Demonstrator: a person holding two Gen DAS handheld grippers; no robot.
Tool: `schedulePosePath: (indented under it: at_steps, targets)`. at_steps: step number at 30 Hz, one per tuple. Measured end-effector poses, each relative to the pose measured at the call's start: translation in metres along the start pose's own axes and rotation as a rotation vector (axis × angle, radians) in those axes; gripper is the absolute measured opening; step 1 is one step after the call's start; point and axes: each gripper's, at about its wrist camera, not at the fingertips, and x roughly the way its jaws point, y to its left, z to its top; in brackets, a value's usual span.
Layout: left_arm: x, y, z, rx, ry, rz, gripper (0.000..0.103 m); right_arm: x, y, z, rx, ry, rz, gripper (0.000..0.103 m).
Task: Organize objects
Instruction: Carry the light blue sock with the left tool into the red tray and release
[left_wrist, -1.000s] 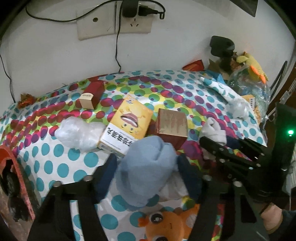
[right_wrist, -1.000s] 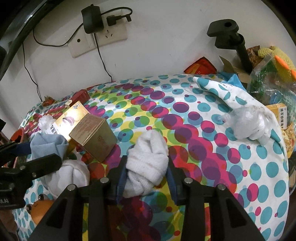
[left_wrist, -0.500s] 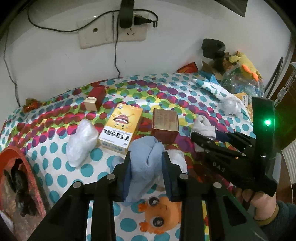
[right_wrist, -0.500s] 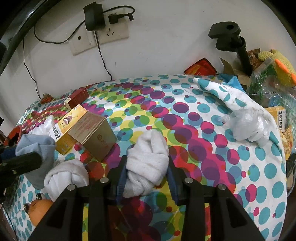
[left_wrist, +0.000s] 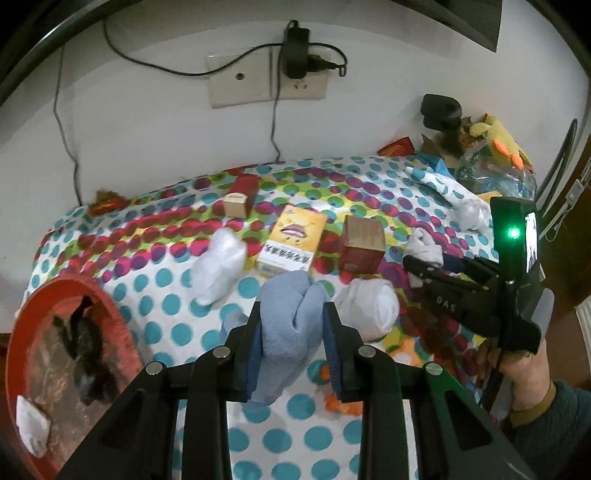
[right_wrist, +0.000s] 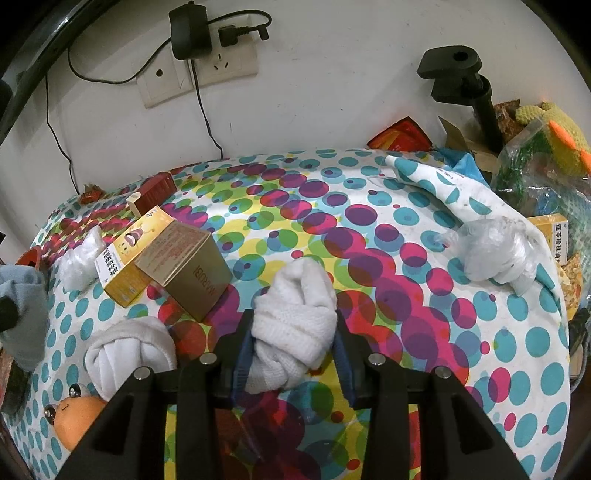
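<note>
Left tool (left_wrist: 291, 345): clamped on blue sock (left_wrist: 290, 314), lifted off the worktop (left_wrist: 162, 306), probably for carrying to the red basin (left_wrist: 110, 306).
Right tool (right_wrist: 293, 354): clamped on white sock (right_wrist: 295, 317), low over the worktop's centre, likely for sorting.
Loose: second white sock roll (left_wrist: 371, 306), yellow box (left_wrist: 291, 240), brown box (left_wrist: 362, 240), plastic wad (left_wrist: 219, 266).
Red basin: holds dark items, unclear, and a white scrap (left_wrist: 33, 430).
</note>
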Motion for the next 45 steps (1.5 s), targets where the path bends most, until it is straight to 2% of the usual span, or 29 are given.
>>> schedulePosePath:
  at_steps: [18,37,45]
  targets:
    - [-0.058,0.063,-0.027,-0.077,-0.026,0.14,0.027,0.0,0.002,0.0,-0.01,0.001,-0.012,0.04]
    - [-0.078,0.162,-0.08,-0.252,0.013,0.301,0.027,0.0,0.006,0.0,-0.025,0.001,-0.028,0.04]
    - [-0.079,0.196,-0.102,-0.312,0.04,0.337,0.027,0.001,0.008,-0.001,-0.039,0.003,-0.041,0.041]
